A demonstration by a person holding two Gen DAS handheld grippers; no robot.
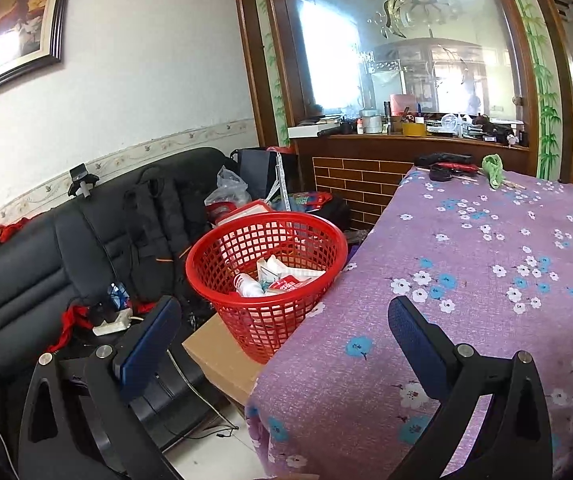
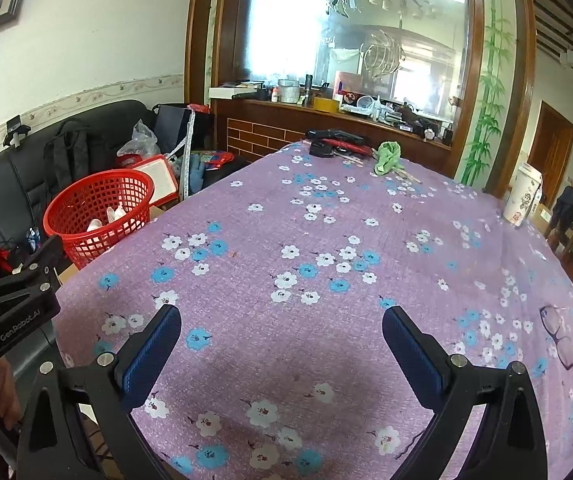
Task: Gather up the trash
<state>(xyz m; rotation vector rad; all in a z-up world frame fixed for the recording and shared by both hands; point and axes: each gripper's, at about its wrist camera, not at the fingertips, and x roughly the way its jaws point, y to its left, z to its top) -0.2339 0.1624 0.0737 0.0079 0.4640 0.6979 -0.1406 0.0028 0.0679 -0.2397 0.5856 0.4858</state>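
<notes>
Red mesh basket (image 1: 266,280) holds crumpled trash (image 1: 274,278)

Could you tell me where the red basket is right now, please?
The red basket sits in the middle of the left wrist view, on a cardboard box between the black sofa and the purple tablecloth.

Home living room showing: black sofa (image 1: 46,264) sitting against wall, floral-clothed table (image 2: 326,260) standing before wood-framed glass partition (image 1: 398,40).

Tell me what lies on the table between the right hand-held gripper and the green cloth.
Nothing: in the right wrist view, only bare floral tablecloth runs from the open right hand-held gripper to the green cloth.
</notes>
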